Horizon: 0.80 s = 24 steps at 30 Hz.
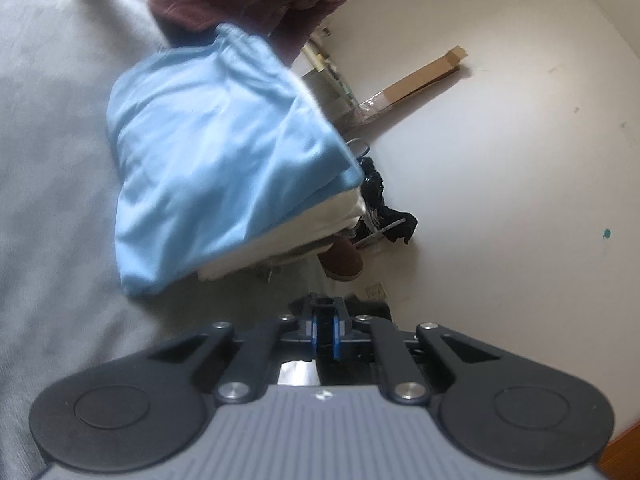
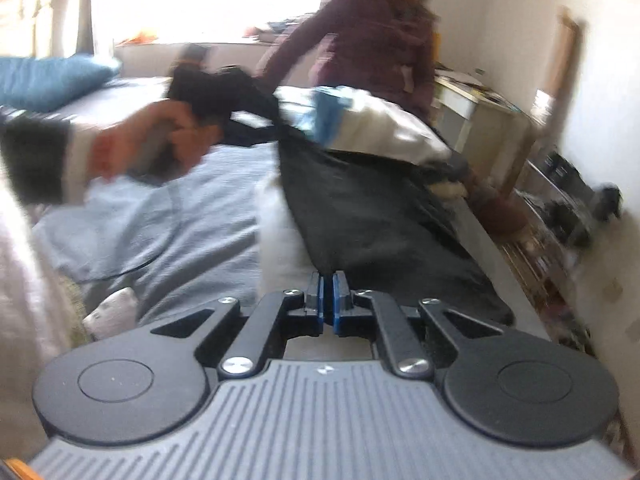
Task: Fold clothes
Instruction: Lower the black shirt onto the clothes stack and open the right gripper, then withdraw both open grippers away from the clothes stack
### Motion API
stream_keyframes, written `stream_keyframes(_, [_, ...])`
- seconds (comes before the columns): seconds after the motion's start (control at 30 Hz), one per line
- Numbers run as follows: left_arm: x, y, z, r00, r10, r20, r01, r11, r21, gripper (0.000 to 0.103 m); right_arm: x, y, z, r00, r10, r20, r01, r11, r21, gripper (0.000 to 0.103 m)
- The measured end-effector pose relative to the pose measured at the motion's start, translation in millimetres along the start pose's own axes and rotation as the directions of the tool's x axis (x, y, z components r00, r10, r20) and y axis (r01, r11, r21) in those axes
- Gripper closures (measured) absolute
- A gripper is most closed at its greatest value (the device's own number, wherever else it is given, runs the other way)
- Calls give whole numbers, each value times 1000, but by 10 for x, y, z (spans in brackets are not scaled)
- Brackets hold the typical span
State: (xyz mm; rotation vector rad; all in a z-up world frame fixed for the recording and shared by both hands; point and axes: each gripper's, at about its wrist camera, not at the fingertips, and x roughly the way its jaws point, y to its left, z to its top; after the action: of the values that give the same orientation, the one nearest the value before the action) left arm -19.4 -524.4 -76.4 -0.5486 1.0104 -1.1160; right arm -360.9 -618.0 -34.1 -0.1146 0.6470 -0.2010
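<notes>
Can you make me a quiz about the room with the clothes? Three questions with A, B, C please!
1. Where is the light blue cloth?
A. On the floor
B. On a white cloth on the bed
C. Hanging on the wall

2. What colour is the garment at the right gripper?
A. Black
B. Red
C. Yellow

3. How are the right gripper's jaws?
A. Wide open
B. Holding a shoe
C. Shut on the garment's edge

Answers:
1 B: the white cloth peeks out under the blue one on the grey bed.
2 A: the black garment runs down to the jaws.
3 C: the jaws are pressed together where the cloth ends.
</notes>
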Motion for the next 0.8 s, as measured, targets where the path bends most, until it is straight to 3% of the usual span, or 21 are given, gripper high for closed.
stream_keyframes(0.13, [2,30,37,999,48,-4,-48,999,18,96,188,284,-59,993,89,-74,-95,991,-91,100])
stream_keyframes(0.27, [21,88,23,996,86,-21,-85,995,48,96,455,390,-215,987,78,-137,-98,985,-142,99])
stream_keyframes(0.33, [20,132,26,995,96,-32,-95,995,44,94,527,327,-259,979,94,-180,-111,990,-88,97])
stream_keyframes(0.37, [17,154,35,994,104,-33,-102,994,37,89,512,293,-255,977,110,-181,-122,991,-56,95])
stream_keyframes(0.47, [-79,214,94,991,133,6,-134,991,8,64,388,216,-227,967,199,-159,-196,980,29,70])
stream_keyframes(0.57, [-265,174,157,980,179,90,-181,983,15,61,231,23,-127,971,236,-40,-232,968,91,68])
stream_keyframes(0.63, [-396,42,155,972,182,150,-195,978,72,61,159,-196,-63,982,175,70,-185,965,186,68])
stream_keyframes(0.7, [-502,-202,70,968,157,197,-195,962,192,61,141,-459,-34,988,39,148,-85,945,315,68])
stream_keyframes(0.73, [-545,-341,5,968,136,210,-190,945,265,60,176,-566,-32,989,-34,142,-21,931,365,68])
stream_keyframes(0.8, [-545,-613,-193,984,72,164,-137,891,433,60,267,-760,-29,981,-166,102,104,889,447,70])
